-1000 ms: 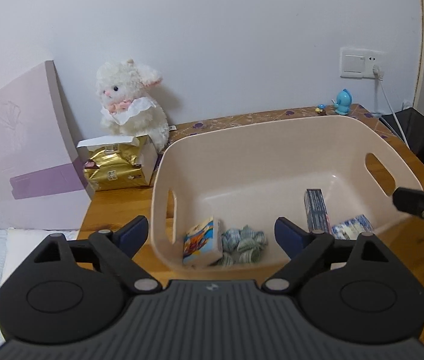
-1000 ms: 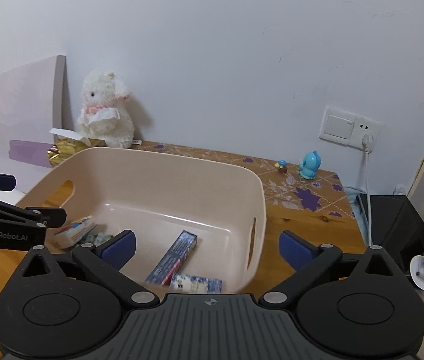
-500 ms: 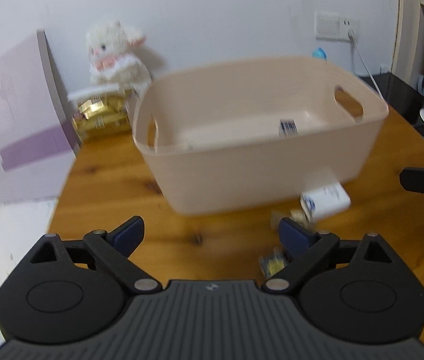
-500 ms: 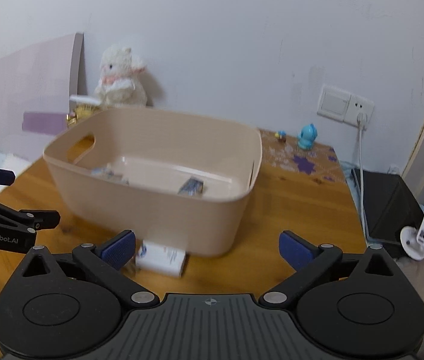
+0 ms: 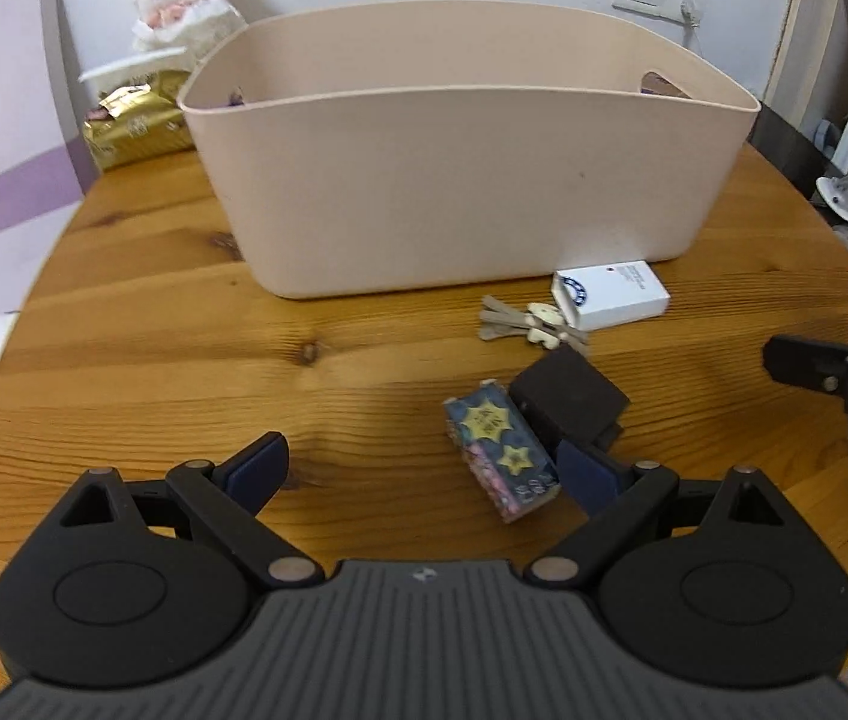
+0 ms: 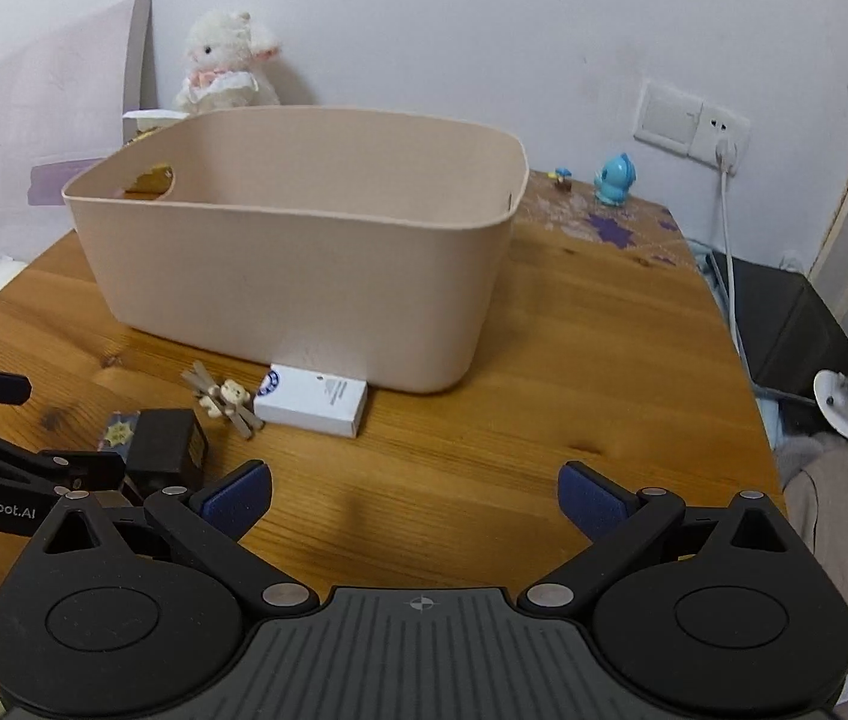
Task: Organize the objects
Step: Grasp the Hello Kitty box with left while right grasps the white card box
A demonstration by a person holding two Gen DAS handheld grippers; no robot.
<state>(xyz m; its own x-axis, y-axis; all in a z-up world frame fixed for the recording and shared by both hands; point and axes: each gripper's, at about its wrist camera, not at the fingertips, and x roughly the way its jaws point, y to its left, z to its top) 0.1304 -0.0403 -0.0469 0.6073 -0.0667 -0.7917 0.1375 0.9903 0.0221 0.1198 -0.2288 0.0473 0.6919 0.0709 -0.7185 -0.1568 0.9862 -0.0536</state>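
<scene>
— Wooden bench (image 5: pixel 123 312), white wall behind: where do the claws sit?
— Left claw (image 5: pixel 420 471) hovers low, spread wide, empty, a star-patterned box (image 5: pixel 502 450) by its right finger. Right claw (image 6: pixel 414 495) is level, also wide and empty.
— And the rest?
— White box (image 6: pixel 311 399), keys (image 5: pixel 529 321) and a black block (image 5: pixel 568 399) lie before the beige basket (image 5: pixel 460 180), whose contents are hidden.

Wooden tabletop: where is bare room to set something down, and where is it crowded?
Bare wood lies left of the star-patterned dark box, before the beige plastic bin, and right of the white rectangular box. Crowded: white box, keys, black cube cluster.
</scene>
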